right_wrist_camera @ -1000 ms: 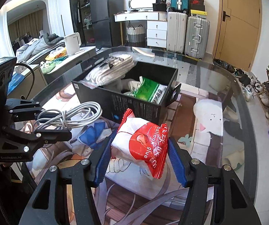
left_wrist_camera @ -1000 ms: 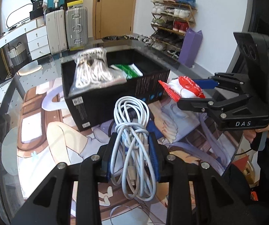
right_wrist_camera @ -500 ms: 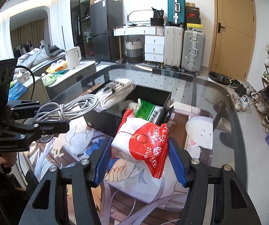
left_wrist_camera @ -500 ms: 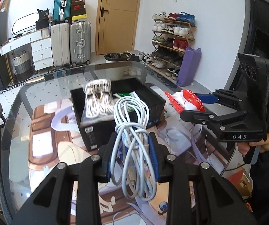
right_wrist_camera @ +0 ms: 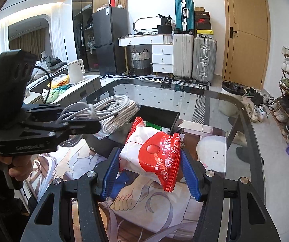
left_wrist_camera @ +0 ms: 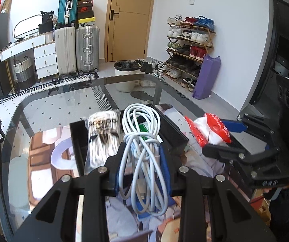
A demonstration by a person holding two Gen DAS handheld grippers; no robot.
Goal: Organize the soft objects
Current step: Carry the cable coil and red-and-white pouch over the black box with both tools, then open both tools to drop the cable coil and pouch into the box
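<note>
My left gripper [left_wrist_camera: 142, 169] is shut on a coiled white cable bundle [left_wrist_camera: 142, 141], held up in front of the black box [left_wrist_camera: 174, 133]. The same cable bundle [right_wrist_camera: 80, 111] shows in the right wrist view, clamped in the left gripper [right_wrist_camera: 88, 125] at the left. My right gripper [right_wrist_camera: 150, 173] is shut on a red and white snack pouch [right_wrist_camera: 154, 153]; the left wrist view shows that pouch [left_wrist_camera: 206, 131] at the right. Inside the black box [right_wrist_camera: 160, 115] lie a bagged white cable [left_wrist_camera: 102, 137] and a green packet [right_wrist_camera: 154, 125].
A glass table [left_wrist_camera: 63, 104] carries a printed mat [right_wrist_camera: 164, 211] under the box. Suitcases [left_wrist_camera: 78, 48], white drawers, a door, a shoe rack [left_wrist_camera: 190, 46] and a bin stand beyond the far edge. A person's hand [right_wrist_camera: 11, 165] grips the left handle.
Both grippers have risen with their loads, so the box now sits lower and farther below them. The cable bundle now overlaps the box in the left wrist view.
</note>
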